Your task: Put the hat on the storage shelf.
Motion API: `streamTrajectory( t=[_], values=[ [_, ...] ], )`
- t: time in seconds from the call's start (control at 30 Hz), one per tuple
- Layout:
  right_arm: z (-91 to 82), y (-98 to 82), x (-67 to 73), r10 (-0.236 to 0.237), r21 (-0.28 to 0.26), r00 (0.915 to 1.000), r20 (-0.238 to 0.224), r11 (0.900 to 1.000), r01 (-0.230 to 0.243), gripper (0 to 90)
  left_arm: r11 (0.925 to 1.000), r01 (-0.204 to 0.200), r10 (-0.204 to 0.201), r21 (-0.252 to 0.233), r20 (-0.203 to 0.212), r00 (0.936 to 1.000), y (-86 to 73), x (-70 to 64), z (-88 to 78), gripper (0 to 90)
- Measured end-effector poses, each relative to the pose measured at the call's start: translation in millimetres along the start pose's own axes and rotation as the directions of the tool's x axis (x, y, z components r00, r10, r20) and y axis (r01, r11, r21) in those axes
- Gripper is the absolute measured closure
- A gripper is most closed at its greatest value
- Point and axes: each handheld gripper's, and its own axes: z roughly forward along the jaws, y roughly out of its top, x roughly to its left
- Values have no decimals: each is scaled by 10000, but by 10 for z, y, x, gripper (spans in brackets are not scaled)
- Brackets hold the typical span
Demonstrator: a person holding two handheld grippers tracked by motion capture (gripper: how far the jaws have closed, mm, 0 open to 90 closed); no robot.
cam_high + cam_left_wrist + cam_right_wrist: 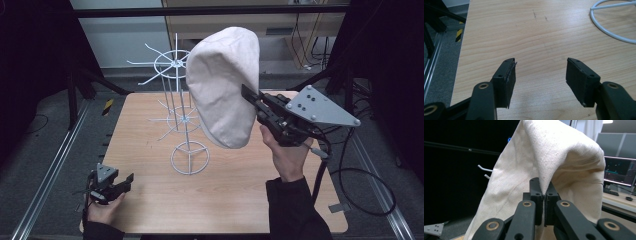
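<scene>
The right tongs (248,95) clamp a fold of the cream cloth hat (224,85), which hangs from them above the surface (240,185), just beside the white wire rack (182,117). The left tongs (126,181) rest wide apart and empty, low over the surface, well apart from the hat.

A: Any room near the left claw (131,178)?
B: Yes, bare bench (230,200) ahead.
A: And farther in?
B: The wire rack (184,115) stands mid-bench, its prongs splayed, the hanging cap (222,90) just beside them.
</scene>
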Motion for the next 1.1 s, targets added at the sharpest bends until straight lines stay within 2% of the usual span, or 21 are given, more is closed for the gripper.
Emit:
streamTrajectory(
  t=[0.37,0.63,1.1],
  values=[
    [180,-261,92,-39,749,9993,-369,9972,66,891,10000,-10,10,9,-8,10000,0,5,1,409],
    [192,-386,83,40,1138,9980,-630,9935,32,889,10000,-22,22,15,-30,10000,0,-5,4,409],
    [212,-606,92,307,1750,9973,-670,9844,-185,856,10000,-21,21,6,-27,10000,0,-2,3,410]
  ],
)
